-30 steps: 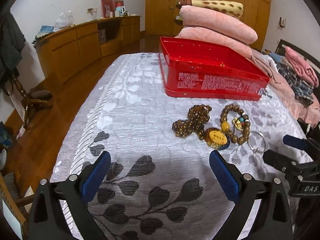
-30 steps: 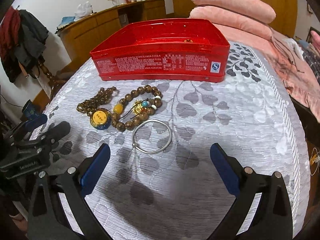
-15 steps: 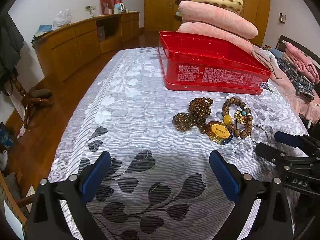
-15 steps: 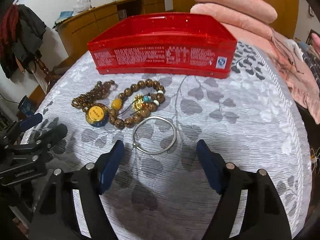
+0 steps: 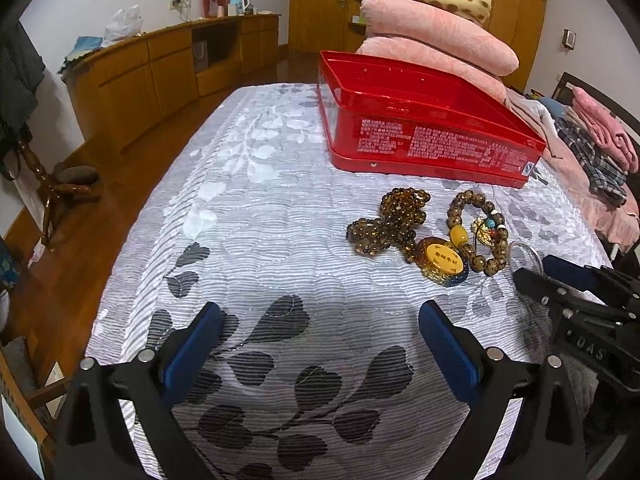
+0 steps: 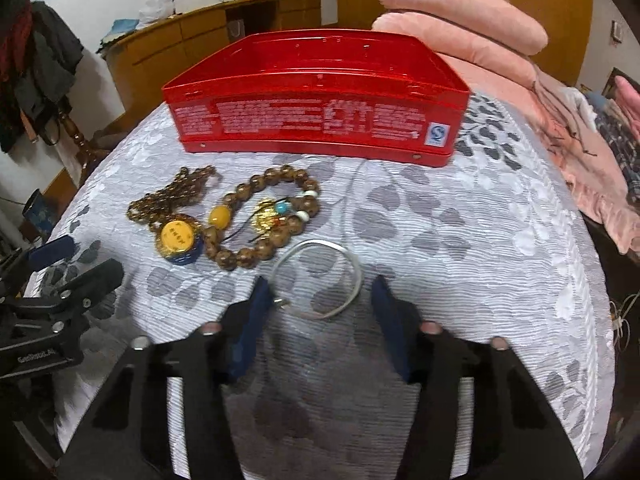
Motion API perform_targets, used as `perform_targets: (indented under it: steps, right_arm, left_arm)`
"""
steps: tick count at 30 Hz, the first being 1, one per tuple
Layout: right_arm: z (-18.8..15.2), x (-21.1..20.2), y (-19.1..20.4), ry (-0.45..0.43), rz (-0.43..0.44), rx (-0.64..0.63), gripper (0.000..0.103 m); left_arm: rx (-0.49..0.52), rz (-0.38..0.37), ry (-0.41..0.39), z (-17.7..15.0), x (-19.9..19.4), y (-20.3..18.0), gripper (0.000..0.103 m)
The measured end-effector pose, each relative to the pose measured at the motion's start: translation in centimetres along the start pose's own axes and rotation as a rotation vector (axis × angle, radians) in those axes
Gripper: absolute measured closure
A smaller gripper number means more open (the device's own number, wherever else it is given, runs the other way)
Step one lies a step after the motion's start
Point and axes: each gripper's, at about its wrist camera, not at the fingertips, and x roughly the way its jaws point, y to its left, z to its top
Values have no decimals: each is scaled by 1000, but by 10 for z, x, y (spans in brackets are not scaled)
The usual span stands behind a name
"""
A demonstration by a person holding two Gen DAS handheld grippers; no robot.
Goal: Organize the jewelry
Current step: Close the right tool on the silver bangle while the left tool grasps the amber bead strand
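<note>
Right tool (image 6: 316,296) open, I straddle thin silver wire bangle (image 6: 318,278) on bed; next: close, lift into red tin box (image 6: 316,96). Left tool (image 5: 320,344) open, idle.

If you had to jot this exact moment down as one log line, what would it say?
right gripper: open, fingers either side of silver bangle | left gripper: open, empty | bead bracelet, necklace: on bed | red tin: open
</note>
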Motion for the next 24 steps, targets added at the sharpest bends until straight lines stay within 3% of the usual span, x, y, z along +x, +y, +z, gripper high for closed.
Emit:
perform_targets:
  steps: [24]
  right_arm:
    - [6,-1,-32,-13,25,62,59]
  left_arm:
    - [-6,-30,-30,40,22,-17,8]
